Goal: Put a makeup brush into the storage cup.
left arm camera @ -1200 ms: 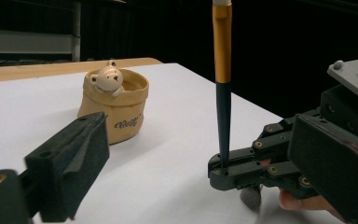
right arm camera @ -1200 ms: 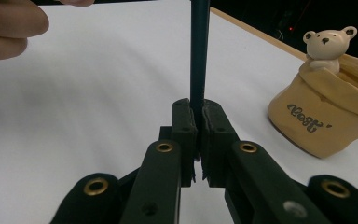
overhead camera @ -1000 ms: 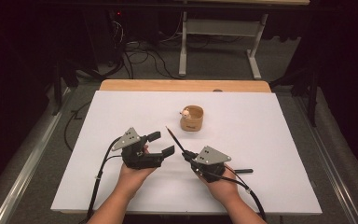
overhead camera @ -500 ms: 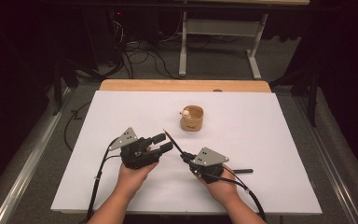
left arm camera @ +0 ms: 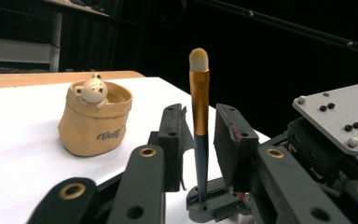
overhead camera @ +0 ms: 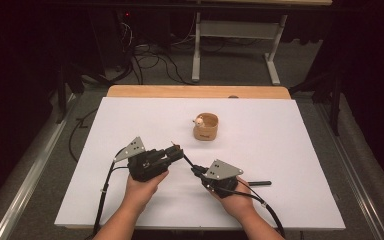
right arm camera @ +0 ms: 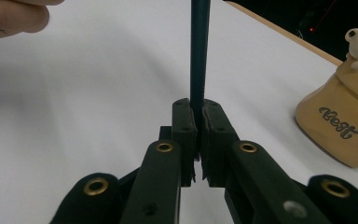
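Observation:
My right gripper (overhead camera: 196, 171) (right arm camera: 198, 116) is shut on the dark handle of a make-up brush (overhead camera: 187, 161) (right arm camera: 199, 46). The brush (left arm camera: 199, 93) has a gold ferrule and a pale tip and slants up toward the left hand. My left gripper (overhead camera: 177, 150) (left arm camera: 200, 135) straddles the brush just below the ferrule. Its jaws have just been closing, and a narrow gap still shows on each side of the handle. A tan pouch (overhead camera: 206, 129) (left arm camera: 95, 123) (right arm camera: 340, 126) with a small bear on its rim stands upright behind both grippers.
Both hands rest on a white board (overhead camera: 290, 150) laid over a wooden table (overhead camera: 195, 91). A thin black stick-like object (overhead camera: 260, 183) lies on the board just right of the right hand. Dark floor, cables and a metal stand lie beyond the far edge.
The left gripper's jaws have narrowed from wide apart to close around the brush's upper handle. The right gripper has kept its grip and place.

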The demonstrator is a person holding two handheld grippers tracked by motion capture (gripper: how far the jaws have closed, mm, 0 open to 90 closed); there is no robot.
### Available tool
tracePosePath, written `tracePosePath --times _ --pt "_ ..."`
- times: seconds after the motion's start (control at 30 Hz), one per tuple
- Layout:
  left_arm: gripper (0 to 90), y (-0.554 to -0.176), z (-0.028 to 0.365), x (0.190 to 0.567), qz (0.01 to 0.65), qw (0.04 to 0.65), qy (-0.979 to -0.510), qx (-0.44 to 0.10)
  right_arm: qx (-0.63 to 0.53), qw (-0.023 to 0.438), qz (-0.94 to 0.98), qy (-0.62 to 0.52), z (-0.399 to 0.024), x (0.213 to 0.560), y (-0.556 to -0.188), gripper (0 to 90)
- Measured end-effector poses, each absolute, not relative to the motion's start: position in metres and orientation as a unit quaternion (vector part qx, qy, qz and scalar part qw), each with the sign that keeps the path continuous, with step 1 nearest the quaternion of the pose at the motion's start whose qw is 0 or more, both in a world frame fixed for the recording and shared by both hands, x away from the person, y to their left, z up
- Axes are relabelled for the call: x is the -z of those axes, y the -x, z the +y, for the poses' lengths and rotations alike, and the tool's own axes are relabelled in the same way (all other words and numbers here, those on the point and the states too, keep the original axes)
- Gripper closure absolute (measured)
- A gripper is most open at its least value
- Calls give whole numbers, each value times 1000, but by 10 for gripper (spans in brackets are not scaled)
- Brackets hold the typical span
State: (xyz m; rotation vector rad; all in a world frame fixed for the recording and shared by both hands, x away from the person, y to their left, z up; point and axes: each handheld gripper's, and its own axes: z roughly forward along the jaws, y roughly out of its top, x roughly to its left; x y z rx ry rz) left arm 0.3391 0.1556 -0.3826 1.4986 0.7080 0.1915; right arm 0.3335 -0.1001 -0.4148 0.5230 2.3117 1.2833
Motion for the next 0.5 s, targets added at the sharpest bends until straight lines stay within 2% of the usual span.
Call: tracePosePath --times 0.23,0.5 --pt "803 -338 156 384 308 674 -666 -85 -466 219 836 -188 -100 415 -334 877" --pt "824 -338 156 385 299 680 -665 -80 -467 217 836 -189 -100 416 -334 877"
